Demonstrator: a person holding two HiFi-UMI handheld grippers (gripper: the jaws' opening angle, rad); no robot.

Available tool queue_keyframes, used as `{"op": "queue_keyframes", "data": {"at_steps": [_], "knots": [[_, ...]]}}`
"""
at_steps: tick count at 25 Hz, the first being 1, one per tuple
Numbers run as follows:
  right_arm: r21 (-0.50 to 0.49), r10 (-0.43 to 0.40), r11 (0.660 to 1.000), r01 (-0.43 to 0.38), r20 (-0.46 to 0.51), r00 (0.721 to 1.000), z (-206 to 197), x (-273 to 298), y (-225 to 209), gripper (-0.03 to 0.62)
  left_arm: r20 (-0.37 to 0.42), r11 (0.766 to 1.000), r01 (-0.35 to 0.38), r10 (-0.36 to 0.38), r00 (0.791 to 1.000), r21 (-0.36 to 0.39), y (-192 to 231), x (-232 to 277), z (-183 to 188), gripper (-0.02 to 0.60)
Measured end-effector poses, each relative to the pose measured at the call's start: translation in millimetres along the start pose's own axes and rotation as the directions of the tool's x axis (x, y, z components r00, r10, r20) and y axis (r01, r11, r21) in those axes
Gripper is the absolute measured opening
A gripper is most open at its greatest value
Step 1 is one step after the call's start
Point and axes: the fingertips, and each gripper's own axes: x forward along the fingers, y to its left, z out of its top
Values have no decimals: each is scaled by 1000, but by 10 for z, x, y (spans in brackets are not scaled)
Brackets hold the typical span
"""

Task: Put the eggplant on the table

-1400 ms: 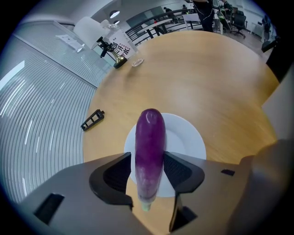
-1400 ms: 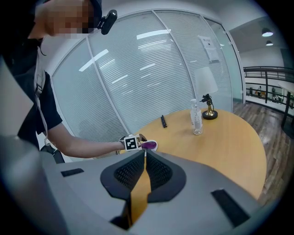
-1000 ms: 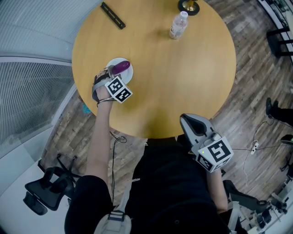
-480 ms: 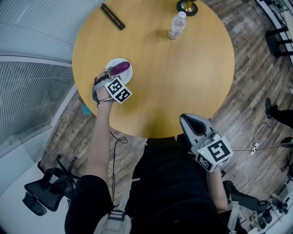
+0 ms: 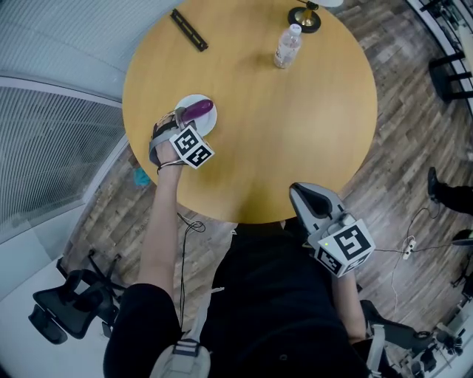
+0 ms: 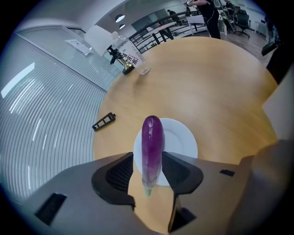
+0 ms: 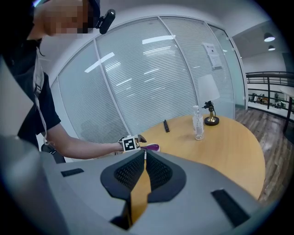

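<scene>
L arm (image 5: 162, 214): reaching out bare over near-left edge of table (image 5: 295, 125), aiming L gripper (image 5: 181, 118) steeply down onto plate (image 5: 208, 124). R gripper (image 5: 299, 193): hovering at table's near edge, tipping gently down, well apart from L gripper.

L gripper, own view (image 6: 148, 172): jaws standing spread, straddling eggplant (image 6: 152, 147). Jaws just been closing in on it. Sliver of white plate (image 6: 181, 140) showing betw. left-hand jaw and eggplant, so not pinching yet. R gripper, own view (image 7: 144, 156): jaws pressing together, nothing betw. them.

Vs. 1 s ago: both hands staying put, eggplant (image 5: 196, 110) remaining on plate, only L jaw gap narrowing.

Containers: plate lying just ahead of and under L jaws, carrying eggplant lengthwise. Pale stem end overhanging rim toward claw, purple tip pointing away. Eggplant not yet resting on bare table.

Misc: black strip (image 6: 104, 121) lying beyond L claw, off to its left. Water bottle (image 5: 287, 44) and brass lamp base (image 5: 304, 16) standing far ahead of both claws, across table.
</scene>
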Motion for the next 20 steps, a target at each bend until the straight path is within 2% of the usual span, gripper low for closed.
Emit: {"op": "queue_keyframes", "data": {"at_steps": [4, 7, 10, 20], "knots": [[-15, 20, 1000, -20, 17, 1000, -16, -105, 47, 21, 15, 998, -57, 57, 998, -3, 64, -246, 68, 164], [-26, 44, 999, -43, 37, 998, 1, -187, 34, 21, 25, 994, -110, 110, 994, -5, 85, -458, 140, 102], [-42, 76, 996, -74, 59, 995, 40, -255, 20, 21, 30, 988, -154, 154, 988, -15, 97, -660, 199, 79], [-99, 223, 971, -215, 73, 972, 198, -587, -289, 21, -71, 980, -183, 177, 982, -81, -221, -1082, 382, 34]]}}
